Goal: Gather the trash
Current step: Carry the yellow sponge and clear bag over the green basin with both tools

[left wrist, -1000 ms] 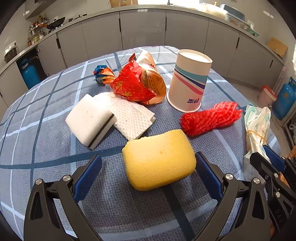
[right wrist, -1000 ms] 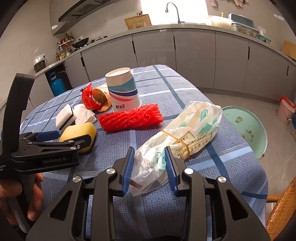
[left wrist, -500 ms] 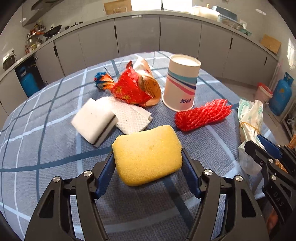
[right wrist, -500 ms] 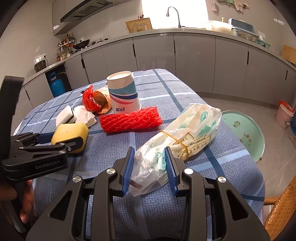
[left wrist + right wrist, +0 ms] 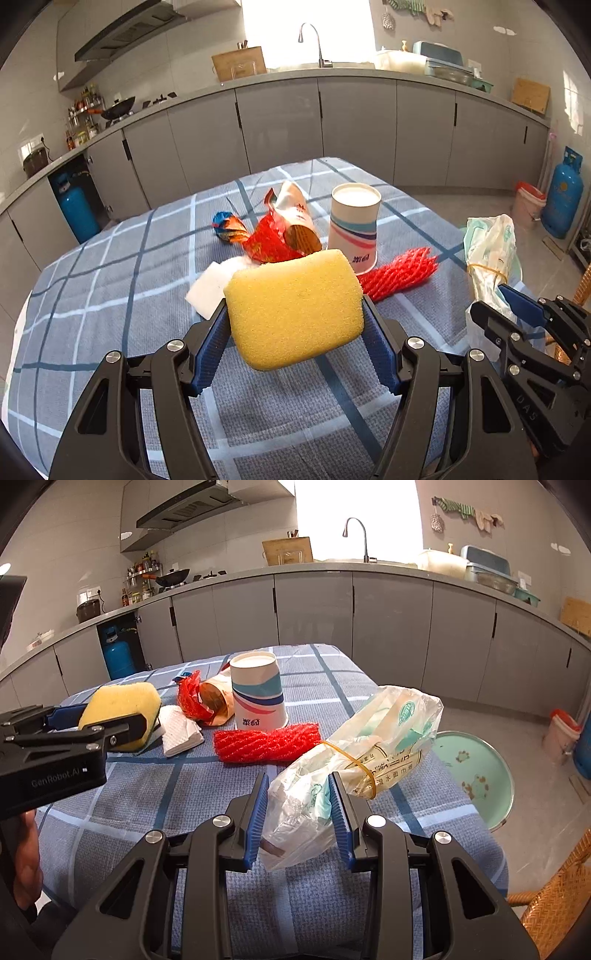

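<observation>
Sponge (image 5: 293, 308) sits clamped between the blue pads of the left claw (image 5: 295, 334), lifted clear of the worktop (image 5: 110, 295) and tilted up toward the camera. In the right wrist view the same sponge (image 5: 120, 707) shows up high at the left, pinched in the left claw (image 5: 122, 720) above the checked cloth.

Just beyond the left claw lies a white pad (image 5: 208, 290), partly hidden by the sponge. Farther out sit a red wrapper (image 5: 275, 238) and an upturned paper cup (image 5: 354, 225), with a blue-orange wrapper (image 5: 229, 227) off to the left of them. A red net (image 5: 400, 273) lies ahead and to the right of the claw.

The right claw (image 5: 297, 808) is closed on the near end of a plastic bag (image 5: 369, 749), its pads pressing the crumpled film from both sides; a yellow rubber band (image 5: 354, 762) rings the bag just past the fingertips. Beyond that claw lie the red net (image 5: 266, 742), the cup (image 5: 258, 690) and folded tissue (image 5: 181, 731). A green basin (image 5: 480, 775) stands on the floor to its right.
</observation>
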Demonstrator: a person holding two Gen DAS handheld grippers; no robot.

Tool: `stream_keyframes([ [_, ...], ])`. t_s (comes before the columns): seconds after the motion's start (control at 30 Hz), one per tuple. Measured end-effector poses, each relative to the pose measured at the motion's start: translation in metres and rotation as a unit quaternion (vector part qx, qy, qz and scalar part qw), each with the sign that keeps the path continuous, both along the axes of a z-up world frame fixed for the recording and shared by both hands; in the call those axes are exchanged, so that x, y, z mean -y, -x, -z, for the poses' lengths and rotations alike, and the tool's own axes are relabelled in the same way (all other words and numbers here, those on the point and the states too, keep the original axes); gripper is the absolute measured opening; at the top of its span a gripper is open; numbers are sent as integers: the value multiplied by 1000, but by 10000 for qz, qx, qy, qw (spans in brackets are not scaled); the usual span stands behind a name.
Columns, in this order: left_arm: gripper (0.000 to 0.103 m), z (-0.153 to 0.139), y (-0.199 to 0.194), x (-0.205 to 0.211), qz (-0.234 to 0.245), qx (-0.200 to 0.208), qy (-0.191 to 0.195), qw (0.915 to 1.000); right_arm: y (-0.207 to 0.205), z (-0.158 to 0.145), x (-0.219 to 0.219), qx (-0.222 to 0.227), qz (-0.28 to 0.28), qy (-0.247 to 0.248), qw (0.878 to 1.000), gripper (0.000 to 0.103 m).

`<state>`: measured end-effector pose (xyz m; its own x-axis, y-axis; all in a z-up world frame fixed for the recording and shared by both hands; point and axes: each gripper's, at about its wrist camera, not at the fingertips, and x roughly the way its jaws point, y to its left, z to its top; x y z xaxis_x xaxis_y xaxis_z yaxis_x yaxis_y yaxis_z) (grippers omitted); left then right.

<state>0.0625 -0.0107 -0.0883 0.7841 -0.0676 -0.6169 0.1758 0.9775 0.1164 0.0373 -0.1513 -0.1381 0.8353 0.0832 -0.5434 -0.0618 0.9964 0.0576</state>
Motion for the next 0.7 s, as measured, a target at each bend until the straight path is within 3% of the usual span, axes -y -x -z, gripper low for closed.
stream_keyframes([
  [0.7, 67, -35, -2, 23, 197, 375, -35, 9991, 12, -11, 25, 255, 270, -85, 9993, 34],
])
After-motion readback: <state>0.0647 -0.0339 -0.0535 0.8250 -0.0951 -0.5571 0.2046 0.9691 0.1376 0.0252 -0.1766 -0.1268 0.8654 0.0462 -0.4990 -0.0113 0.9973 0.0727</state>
